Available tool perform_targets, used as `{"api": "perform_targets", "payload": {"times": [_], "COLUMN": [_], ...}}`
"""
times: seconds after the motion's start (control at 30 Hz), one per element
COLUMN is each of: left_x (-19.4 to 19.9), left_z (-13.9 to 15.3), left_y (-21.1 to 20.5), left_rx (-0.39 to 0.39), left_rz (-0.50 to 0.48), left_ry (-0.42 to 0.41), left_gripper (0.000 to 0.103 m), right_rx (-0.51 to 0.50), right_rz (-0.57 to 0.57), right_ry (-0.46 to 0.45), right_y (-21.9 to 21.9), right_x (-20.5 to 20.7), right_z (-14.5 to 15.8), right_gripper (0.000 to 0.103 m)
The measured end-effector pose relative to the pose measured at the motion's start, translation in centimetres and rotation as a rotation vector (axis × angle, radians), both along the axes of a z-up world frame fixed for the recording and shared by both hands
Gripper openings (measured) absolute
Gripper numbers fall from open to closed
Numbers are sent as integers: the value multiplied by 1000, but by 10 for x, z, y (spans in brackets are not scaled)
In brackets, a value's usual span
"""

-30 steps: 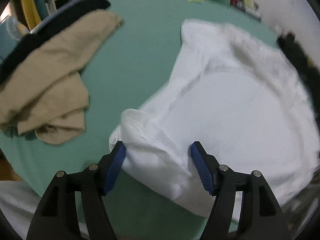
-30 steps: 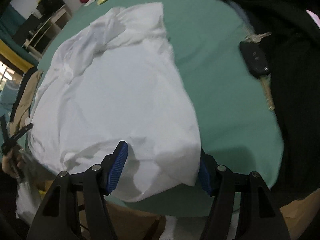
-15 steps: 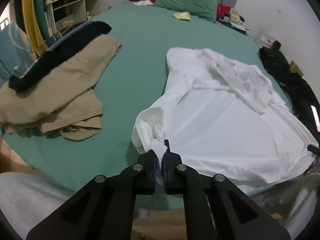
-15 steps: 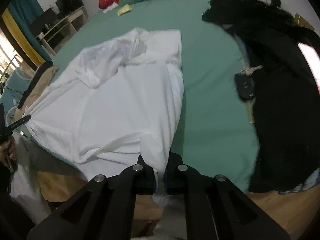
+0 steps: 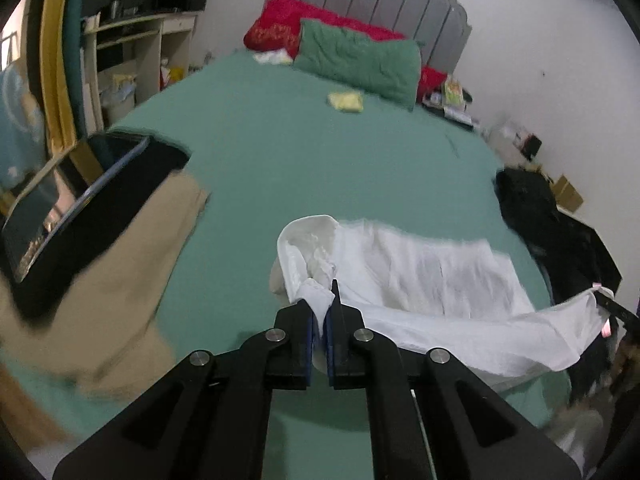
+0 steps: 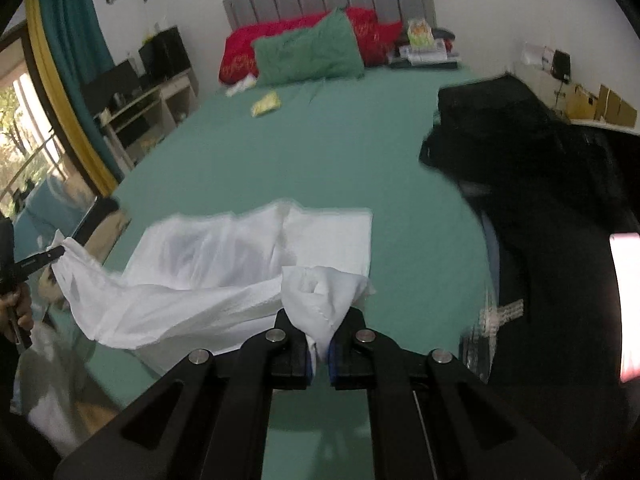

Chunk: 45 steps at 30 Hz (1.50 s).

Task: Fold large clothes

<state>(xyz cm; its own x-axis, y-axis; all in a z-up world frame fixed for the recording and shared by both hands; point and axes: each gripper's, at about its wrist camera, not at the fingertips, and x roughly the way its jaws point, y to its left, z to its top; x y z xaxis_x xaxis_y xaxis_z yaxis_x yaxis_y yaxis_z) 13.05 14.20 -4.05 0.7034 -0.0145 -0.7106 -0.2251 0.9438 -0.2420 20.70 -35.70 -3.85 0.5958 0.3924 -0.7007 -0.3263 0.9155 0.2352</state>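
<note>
Both grippers [image 5: 319, 334] [image 6: 319, 350] pinch white shirt [image 5: 432, 276] hem, seemingly lifted

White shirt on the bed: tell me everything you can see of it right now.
The white thin-fabric shirt is a large, wrinkled garment, partly lifted off the green bedsheet. Its near edge hangs stretched between two grips: the left gripper is shut on a bunched corner, the right gripper on the opposite corner. The far part lies flat on the sheet, a rolled collar or cuff near the left grip. Dark clothing lies to the right; contact cannot be told.
</note>
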Motion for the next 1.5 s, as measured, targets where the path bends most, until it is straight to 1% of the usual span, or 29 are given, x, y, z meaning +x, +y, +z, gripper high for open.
{"api": "perform_targets", "payload": {"times": [0.07,0.13,0.23,0.33,0.43,0.5,0.53,0.57,0.6,0.63,0.67,0.73,0.77,0.8,0.83,0.87,0.93,1.0,1.07,1.13,1.23,1.27,1.3,1.37,1.4,1.43,1.5], "left_x": [33,66,108,145,175,189,192,191,187,182,175,159,153,146,142,139,133,133,134,138,150,157,163,177,181,187,199], "left_z": [-3,-11,-31,-59,-91,-113,-121,-124,-123,-120,-116,-104,-99,-97,-98,-100,-109,-117,-125,-129,-126,-126,-125,-123,-123,-123,-122], "left_y": [6,10,15,21,29,34,36,39,41,42,43,36,29,18,8,-5,-31,-52,-66,-76,-83,-82,-84,-86,-84,-84,-81], "left_rx": [-7,-22,-35,-47,-68,-76,-83,-84,-84,-84,-83,-78,-80,-91,-103,-118,-161,-184,-163,-157,-148,-141,-136,-131,-120,-113,-114], "left_rz": [13,21,36,72,114,126,136,157,172,181,181,157,124,69,20,-42,-155,-234,-277,-294,-318,-324,-331,-345,-345,-343,-339], "left_ry": [-18,-20,-4,28,96,158,176,177,165,150,127,92,90,97,111,136,194,226,259,288,289,290,291,291,290,288,278], "left_gripper": [6,6,6,6,6,14,26,43,50,57,58,58,58,58,58,58,58,58,58,58,58,58,58,58,58,58,58], "right_rx": [19,40,77,88,100,112,96,74,54,58,71,57,32,36,50,35,-74,-140,-197,-261,-337,-353,-345,-322,-312,-301,-292], "right_rz": [-13,-28,-54,-72,-82,-101,-121,-147,-177,-190,-185,-187,-184,-157,-104,-46,52,162,230,282,336,343,352,372,377,379,361], "right_ry": [-14,-18,-9,6,16,48,61,66,63,53,42,25,15,-2,-26,-47,-70,-81,-92,-96,-115,-118,-106,-81,-75,-76,-97], "right_y": [0,1,4,10,17,20,21,21,20,18,16,13,16,19,26,37,67,94,115,135,151,153,151,151,151,150,150], "right_x": [28,57,102,134,165,183,188,189,187,182,175,162,148,138,125,113,95,79,70,67,71,74,81,95,102,110,126], "right_z": [-2,-7,-26,-50,-79,-101,-109,-112,-114,-112,-107,-96,-87,-82,-77,-74,-74,-80,-87,-94,-101,-102,-105,-105,-104,-103,-97], "right_gripper": [6,6,6,6,7,10,16,32,43,67,80,83,83,83,83,83,83,83,83,83,83,79,72,24,17,4,2]}}
